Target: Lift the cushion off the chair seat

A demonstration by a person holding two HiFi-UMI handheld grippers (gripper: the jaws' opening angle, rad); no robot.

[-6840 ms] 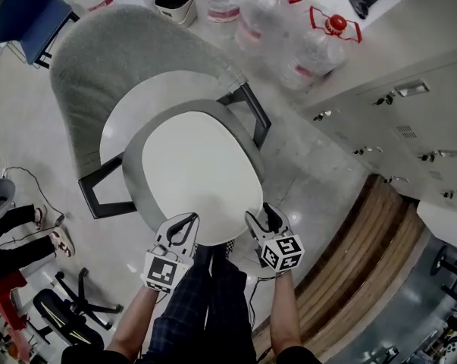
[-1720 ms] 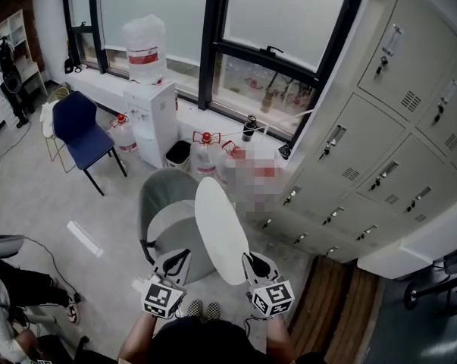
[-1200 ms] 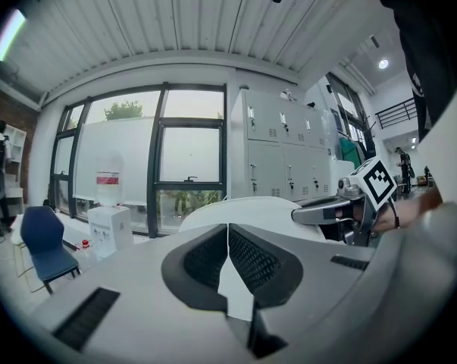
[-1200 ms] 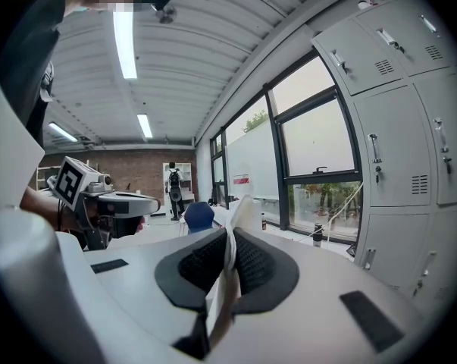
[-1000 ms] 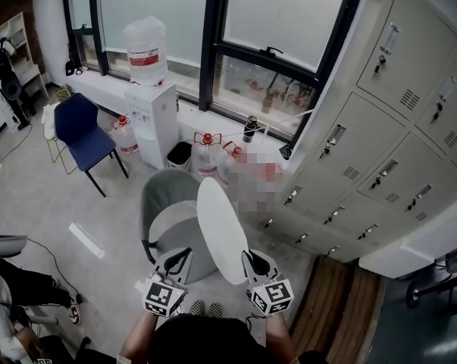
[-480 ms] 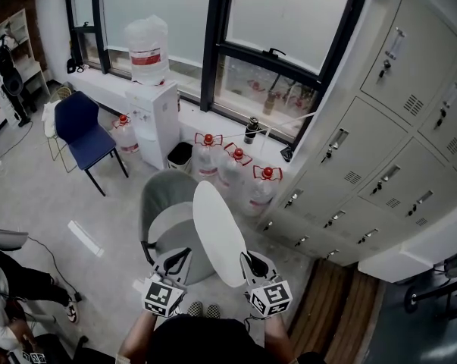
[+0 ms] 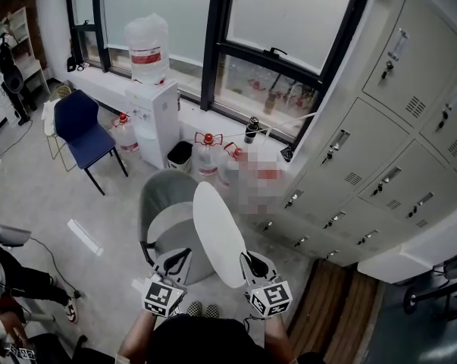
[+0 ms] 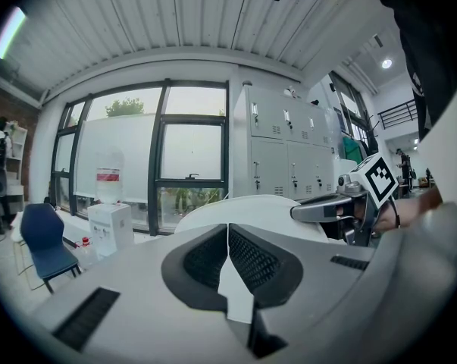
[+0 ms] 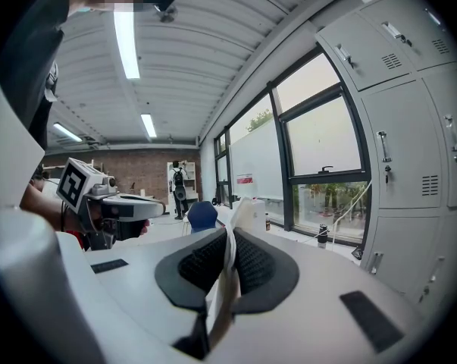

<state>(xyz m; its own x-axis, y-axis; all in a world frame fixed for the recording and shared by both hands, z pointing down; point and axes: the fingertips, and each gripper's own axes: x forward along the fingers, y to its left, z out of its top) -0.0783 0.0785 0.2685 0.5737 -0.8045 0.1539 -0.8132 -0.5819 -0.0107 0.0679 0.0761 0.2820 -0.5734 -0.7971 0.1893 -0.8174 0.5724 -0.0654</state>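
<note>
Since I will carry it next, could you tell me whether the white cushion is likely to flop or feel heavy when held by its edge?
Probably fairly stiff: the cushion stands on edge, unbent, above the chair. Likely light: the left gripper and right gripper carry it by rim pinches alone. Its rim seems squashy, thinning between the jaws.

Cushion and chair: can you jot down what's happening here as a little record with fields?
Held thing: cushion, white, oval, tilted up on edge
Where it came from: grey chair, seat bare
Left side: left gripper, jaws closed on the cushion's near edge
Right side: right gripper, jaws closed on the cushion's near edge
Behind the chair: water bottles, water dispenser, blue chair
Along the wall: lockers
Progress: cushion is lifted clear of the seat
</note>
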